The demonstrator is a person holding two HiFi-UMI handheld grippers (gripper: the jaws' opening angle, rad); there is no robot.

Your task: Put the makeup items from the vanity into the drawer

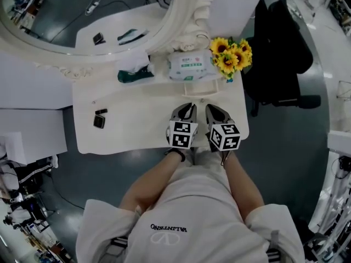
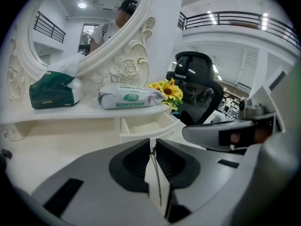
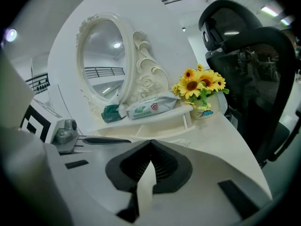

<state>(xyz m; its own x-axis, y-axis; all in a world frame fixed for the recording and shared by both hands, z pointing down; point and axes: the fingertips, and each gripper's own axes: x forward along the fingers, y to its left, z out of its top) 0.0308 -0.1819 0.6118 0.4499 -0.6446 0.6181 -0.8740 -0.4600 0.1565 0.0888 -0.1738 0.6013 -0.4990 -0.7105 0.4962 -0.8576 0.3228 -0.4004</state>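
Observation:
Two small black makeup items (image 1: 100, 119) lie on the left part of the white vanity top (image 1: 137, 125), far from both grippers. A shallow drawer (image 1: 194, 85) under the back shelf stands pulled open; the left gripper view shows its inside (image 2: 146, 124) empty, and it also shows in the right gripper view (image 3: 155, 131). My left gripper (image 1: 189, 107) and right gripper (image 1: 211, 108) hover side by side over the vanity's front right, pointing at the drawer. The left gripper (image 2: 151, 144) is shut and the right gripper (image 3: 150, 142) is shut, with nothing held in either.
On the shelf sit a white wipes pack (image 1: 189, 64), a green tissue pack (image 1: 134, 74) and a pot of sunflowers (image 1: 231, 56). A big oval mirror (image 1: 82, 10) rises behind. A black office chair (image 1: 279, 48) stands right of the vanity.

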